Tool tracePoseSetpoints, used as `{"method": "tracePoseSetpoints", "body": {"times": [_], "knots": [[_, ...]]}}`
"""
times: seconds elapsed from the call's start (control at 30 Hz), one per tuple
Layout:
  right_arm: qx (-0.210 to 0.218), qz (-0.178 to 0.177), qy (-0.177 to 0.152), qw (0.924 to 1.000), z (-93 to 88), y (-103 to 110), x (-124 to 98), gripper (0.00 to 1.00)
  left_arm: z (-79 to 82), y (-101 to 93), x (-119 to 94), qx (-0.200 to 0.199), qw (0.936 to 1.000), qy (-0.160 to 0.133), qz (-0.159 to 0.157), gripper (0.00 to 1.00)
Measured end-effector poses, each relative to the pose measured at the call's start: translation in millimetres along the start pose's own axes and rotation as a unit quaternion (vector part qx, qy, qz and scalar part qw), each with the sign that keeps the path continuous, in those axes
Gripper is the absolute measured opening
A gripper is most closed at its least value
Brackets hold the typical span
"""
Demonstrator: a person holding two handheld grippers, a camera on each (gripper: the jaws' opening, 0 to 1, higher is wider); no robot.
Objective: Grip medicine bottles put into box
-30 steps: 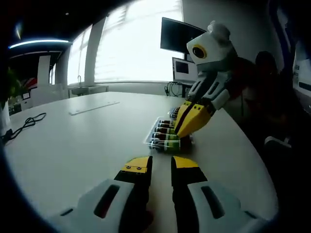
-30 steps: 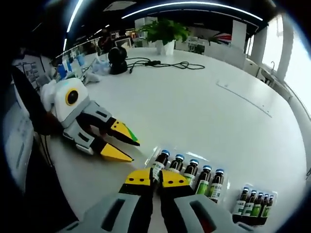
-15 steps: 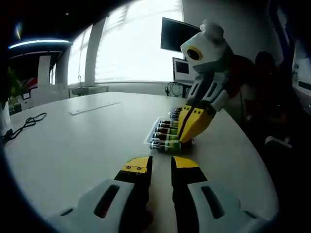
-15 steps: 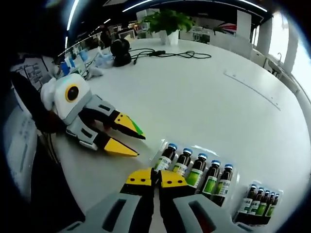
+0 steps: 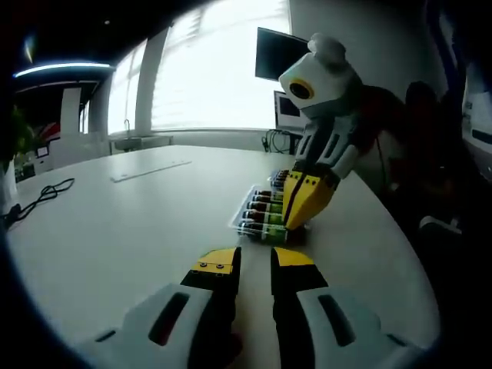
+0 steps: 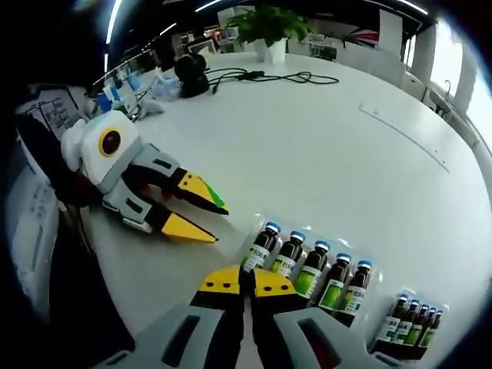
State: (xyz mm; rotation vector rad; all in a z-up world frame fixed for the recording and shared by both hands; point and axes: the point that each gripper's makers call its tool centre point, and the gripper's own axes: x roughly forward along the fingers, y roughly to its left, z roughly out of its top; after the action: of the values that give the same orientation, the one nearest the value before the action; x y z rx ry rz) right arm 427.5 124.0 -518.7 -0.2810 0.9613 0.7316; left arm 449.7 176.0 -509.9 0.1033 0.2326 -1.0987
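Note:
Several small dark medicine bottles with blue caps and green-white labels lie side by side in a clear tray point(image 6: 311, 267) on the white table. A second tray of bottles point(image 6: 406, 325) lies beside it. My right gripper point(image 6: 247, 281) is shut and empty, its yellow tips just short of the nearest bottle point(image 6: 260, 247). In the left gripper view the right gripper point(image 5: 297, 223) points steeply down over the near end of the bottle tray point(image 5: 258, 214). My left gripper point(image 5: 255, 261) hovers low over the table, open and empty. The left gripper point(image 6: 217, 223) shows spread jaws to the tray's left.
The round white table point(image 5: 115, 231) has a black cable point(image 5: 42, 192) and a flat strip point(image 5: 150, 171) on it. Monitors point(image 5: 280, 54) stand by the window. A potted plant point(image 6: 265, 27), a black device point(image 6: 188, 73) and cables point(image 6: 284, 77) sit at the far side.
The right gripper has tipped up steeper over the bottle tray and drawn back slightly, still shut. The left gripper has not moved.

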Motion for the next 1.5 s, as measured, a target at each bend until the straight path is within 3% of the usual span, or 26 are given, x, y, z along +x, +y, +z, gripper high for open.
{"method": "tracePoseSetpoints", "body": {"times": [0.27, 0.33, 0.43, 0.57, 0.83, 1.13, 1.23, 1.5], "knots": [[-0.006, -0.004, -0.009, 0.9999, 0.5, -0.4, -0.5, 0.0, -1.5, 0.1, 0.7, -0.001, 1.0, 0.002, -0.001, 0.1], [0.003, -0.023, -0.034, 0.9991, 5.0, -5.4, -1.3, 0.0, -2.1, -0.4, 0.7, 0.0, 1.0, 0.004, -0.002, 0.1], [0.025, -0.018, -0.068, 0.9972, 8.7, -4.6, -6.4, 0.0, -1.4, -0.8, 0.6, 0.0, 1.0, 0.003, -0.002, 0.1], [0.048, -0.031, -0.094, 0.9939, 7.5, -14.7, -16.7, 0.0, -0.6, -1.5, 0.7, 0.001, 1.0, 0.002, -0.003, 0.1], [0.055, -0.047, -0.141, 0.9873, 6.8, -19.3, -31.5, 0.0, 3.4, -3.4, -0.7, 0.002, 1.0, -0.004, -0.004, 0.1], [0.054, -0.059, -0.166, 0.9828, 0.6, -27.7, -48.9, 0.0, 8.7, -6.5, -2.3, 0.007, 0.9999, -0.011, -0.005, 0.1], [0.055, -0.056, -0.186, 0.9794, 0.7, -30.2, -55.7, 0.0, 9.8, -2.2, -3.0, 0.034, 0.9993, -0.009, 0.01, 0.1], [0.047, -0.049, -0.221, 0.9729, -15.0, -31.3, -64.5, 0.0, 21.2, -3.1, -5.7, 0.016, 0.9996, -0.021, 0.013, 0.1]]}}
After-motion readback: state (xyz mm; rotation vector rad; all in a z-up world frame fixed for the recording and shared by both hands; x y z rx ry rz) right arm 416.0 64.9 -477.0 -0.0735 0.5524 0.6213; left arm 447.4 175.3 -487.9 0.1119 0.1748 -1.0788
